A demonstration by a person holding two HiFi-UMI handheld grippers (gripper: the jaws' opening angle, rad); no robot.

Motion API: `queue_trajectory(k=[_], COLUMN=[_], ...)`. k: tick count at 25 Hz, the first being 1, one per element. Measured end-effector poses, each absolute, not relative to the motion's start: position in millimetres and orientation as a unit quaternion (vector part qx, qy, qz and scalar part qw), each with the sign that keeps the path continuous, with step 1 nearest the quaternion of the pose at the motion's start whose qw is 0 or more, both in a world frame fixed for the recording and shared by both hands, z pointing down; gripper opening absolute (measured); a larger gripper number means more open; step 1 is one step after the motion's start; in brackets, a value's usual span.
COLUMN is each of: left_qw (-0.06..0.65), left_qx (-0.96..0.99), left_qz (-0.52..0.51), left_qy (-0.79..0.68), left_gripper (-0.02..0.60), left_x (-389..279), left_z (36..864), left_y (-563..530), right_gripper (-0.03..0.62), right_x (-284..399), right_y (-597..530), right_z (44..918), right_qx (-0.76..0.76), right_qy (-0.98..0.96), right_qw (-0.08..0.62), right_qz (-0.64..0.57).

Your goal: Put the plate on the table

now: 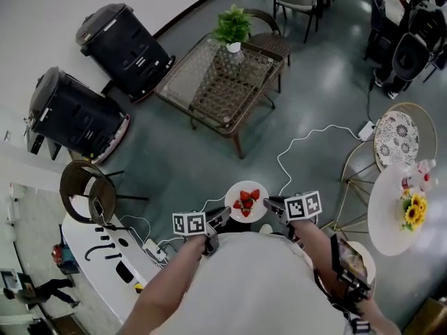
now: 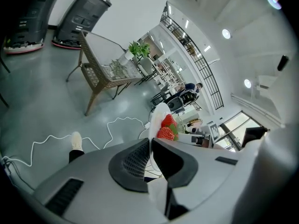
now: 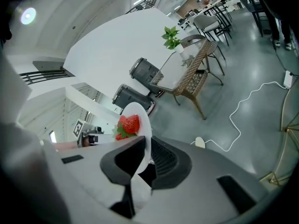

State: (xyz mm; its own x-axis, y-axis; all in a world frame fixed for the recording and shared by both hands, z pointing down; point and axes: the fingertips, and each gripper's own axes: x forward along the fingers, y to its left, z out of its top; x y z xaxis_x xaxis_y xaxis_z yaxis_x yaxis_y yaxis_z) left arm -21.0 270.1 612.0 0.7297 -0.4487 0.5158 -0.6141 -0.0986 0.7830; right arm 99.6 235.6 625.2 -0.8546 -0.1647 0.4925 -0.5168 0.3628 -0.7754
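Left gripper point(image 1: 221, 216) and right gripper point(image 1: 273, 205) clamp the plate point(image 1: 259, 212) over grey floor point(image 1: 318, 96); wicker table point(image 1: 194, 77) beyond.

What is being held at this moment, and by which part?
A white plate of strawberries, held by both grippers at opposite edges: the left gripper pinches one side of its rim, the right gripper the other.

Two black boxy machines point(image 1: 126, 42) point(image 1: 73, 114) on red-edged bases stand well left of the leafy green plant in its white pot point(image 1: 232, 28), along the curved white wall point(image 1: 49, 5). A brown wicker chair point(image 1: 271, 44) sits just right of the plant, and a thin white cable point(image 1: 307, 137) snakes across the grey floor point(image 1: 328, 68) below and right of it.
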Motion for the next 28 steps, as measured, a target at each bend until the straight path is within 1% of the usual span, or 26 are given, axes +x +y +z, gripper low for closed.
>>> queue_trajectory(k=[7, 11, 28], left_qw=[0.575, 0.571, 0.568], left_qx=[0.75, 0.756, 0.76], left_qz=[0.077, 0.077, 0.045], left_qy=[-0.318, -0.31, -0.314], left_gripper=[0.015, 0.016, 0.015], left_x=[-12, -16, -115], left_z=[625, 626, 620], left_y=[215, 174, 36], right_gripper=[0.038, 0.038, 0.038], right_x=[112, 107, 7], right_y=[194, 155, 9], right_z=[629, 632, 619], right_qx=[0.252, 0.268, 0.257], right_qy=[-0.789, -0.782, -0.799], right_qw=[0.186, 0.19, 0.209], right_qz=[0.528, 0.53, 0.502])
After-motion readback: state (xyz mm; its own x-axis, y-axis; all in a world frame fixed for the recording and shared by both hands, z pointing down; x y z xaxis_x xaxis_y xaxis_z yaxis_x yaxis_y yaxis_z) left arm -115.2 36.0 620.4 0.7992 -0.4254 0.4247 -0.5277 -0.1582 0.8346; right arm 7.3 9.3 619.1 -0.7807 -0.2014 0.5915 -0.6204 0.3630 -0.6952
